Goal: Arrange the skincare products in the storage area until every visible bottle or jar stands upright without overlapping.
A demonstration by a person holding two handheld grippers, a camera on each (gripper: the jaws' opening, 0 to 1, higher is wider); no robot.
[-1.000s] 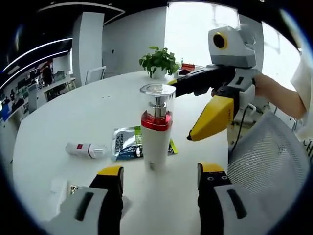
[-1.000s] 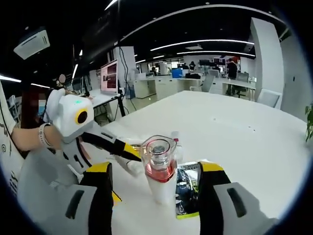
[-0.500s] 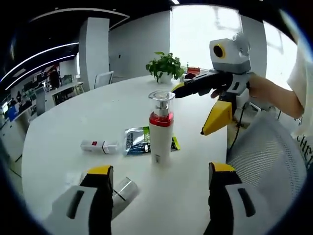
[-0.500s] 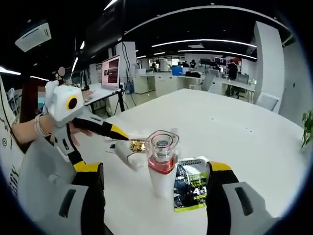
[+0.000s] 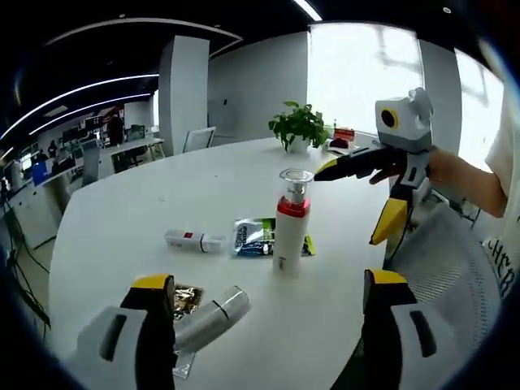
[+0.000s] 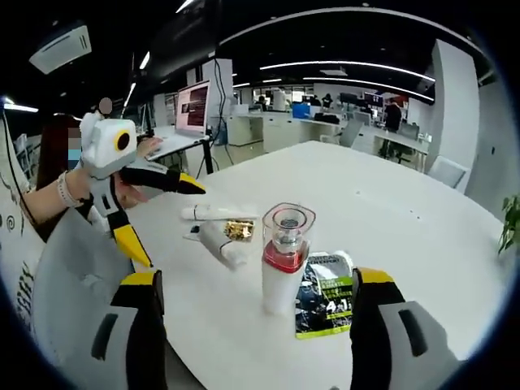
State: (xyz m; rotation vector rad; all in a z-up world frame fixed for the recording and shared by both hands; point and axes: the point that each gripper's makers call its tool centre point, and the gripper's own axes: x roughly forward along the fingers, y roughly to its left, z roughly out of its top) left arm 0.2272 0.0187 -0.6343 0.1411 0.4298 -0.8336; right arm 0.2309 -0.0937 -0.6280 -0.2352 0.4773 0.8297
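The pump bottle stood upright mid-bench beside a sachet, both my claws, left and right, spread empty; it looked light, rigid, top-heavy, so I judged its white lower body the place to grip.

Both grippers, left gripper and right gripper, are white-bodied with black jaws tipped yellow (a bracelet circles one wrist).
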